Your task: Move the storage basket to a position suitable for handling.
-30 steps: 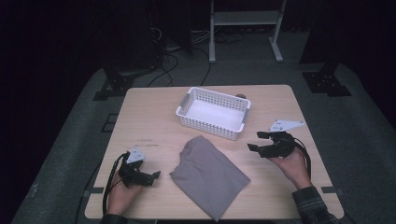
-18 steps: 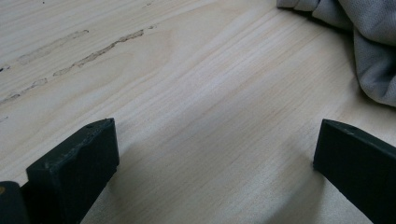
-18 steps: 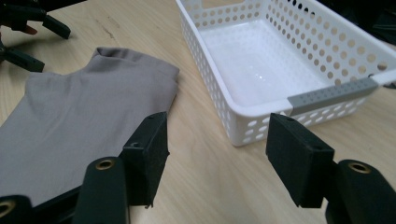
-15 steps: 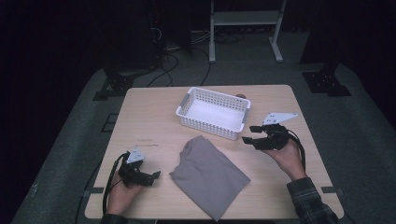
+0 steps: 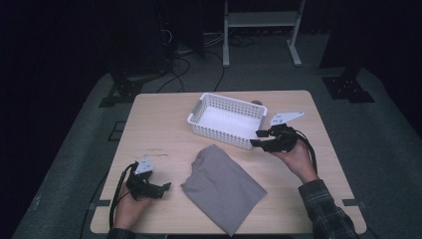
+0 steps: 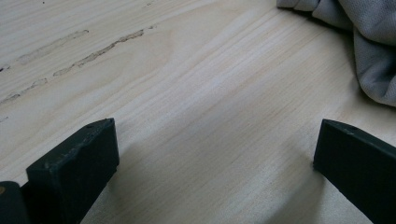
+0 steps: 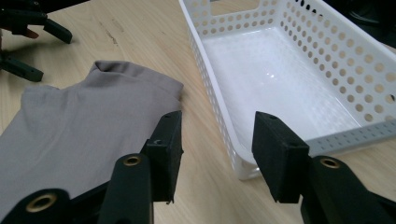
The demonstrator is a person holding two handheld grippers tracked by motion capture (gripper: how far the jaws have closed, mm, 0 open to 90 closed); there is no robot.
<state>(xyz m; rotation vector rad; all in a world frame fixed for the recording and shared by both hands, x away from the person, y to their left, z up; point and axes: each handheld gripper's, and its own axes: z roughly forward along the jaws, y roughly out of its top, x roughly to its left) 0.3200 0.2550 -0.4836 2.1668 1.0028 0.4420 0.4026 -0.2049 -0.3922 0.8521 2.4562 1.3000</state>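
A folded grey cloth (image 5: 222, 186) lies flat near the table's front middle; its edge shows in the left gripper view (image 6: 369, 56) and it spreads at the left of the right gripper view (image 7: 79, 126). A white perforated basket (image 5: 228, 119) stands empty behind it (image 7: 289, 79). My left gripper (image 5: 161, 189) rests low on the table left of the cloth, jaws wide open on bare wood. My right gripper (image 5: 256, 138) hovers open at the basket's near right corner (image 7: 217, 140), nothing between its jaws.
The wooden table (image 5: 164, 129) has bare room at the left and back left. Dark scuff marks (image 6: 93, 49) streak the wood ahead of the left gripper. Floor cables and a white stand (image 5: 261, 20) lie beyond the table's far edge.
My right gripper has moved left and forward, from the table's right side up to the basket's near corner. The left gripper and the cloth have stayed put.
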